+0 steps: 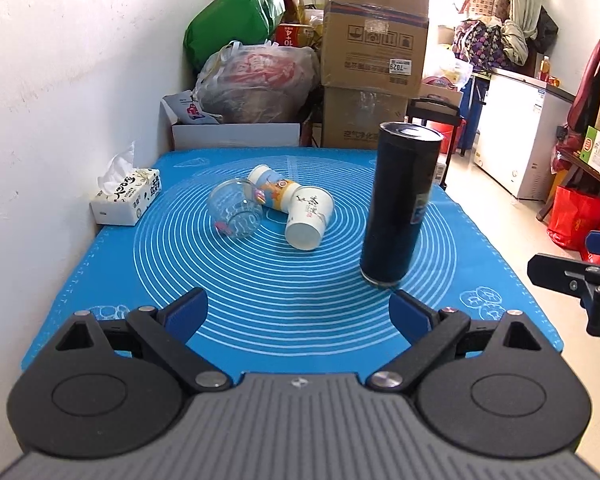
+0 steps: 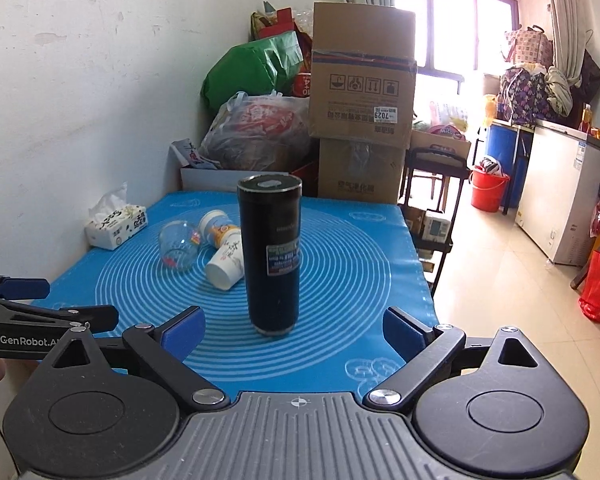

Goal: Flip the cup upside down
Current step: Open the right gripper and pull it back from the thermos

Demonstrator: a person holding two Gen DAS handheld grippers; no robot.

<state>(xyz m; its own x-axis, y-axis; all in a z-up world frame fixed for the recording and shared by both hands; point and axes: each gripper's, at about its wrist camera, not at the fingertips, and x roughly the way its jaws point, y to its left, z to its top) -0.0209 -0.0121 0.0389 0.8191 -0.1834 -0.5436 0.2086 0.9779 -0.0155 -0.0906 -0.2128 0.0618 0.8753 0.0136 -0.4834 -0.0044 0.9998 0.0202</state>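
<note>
A tall black tumbler [image 1: 400, 204] stands upright on the blue mat [image 1: 284, 304]; it also shows in the right wrist view [image 2: 274, 256]. A clear glass cup [image 1: 236, 213], a white paper cup [image 1: 308, 218] and a white-and-orange cup [image 1: 270, 185] lie on their sides behind it. My left gripper [image 1: 298, 314] is open and empty, near the mat's front edge, left of the tumbler. My right gripper [image 2: 294, 330] is open and empty, with the tumbler just ahead between its fingers' line.
A tissue box [image 1: 126, 198] sits at the mat's left by the wall. Cardboard boxes [image 1: 374, 52] and bags [image 1: 256, 80] stand behind the table. The right gripper shows at the left wrist view's right edge [image 1: 580, 280]. Open floor lies right.
</note>
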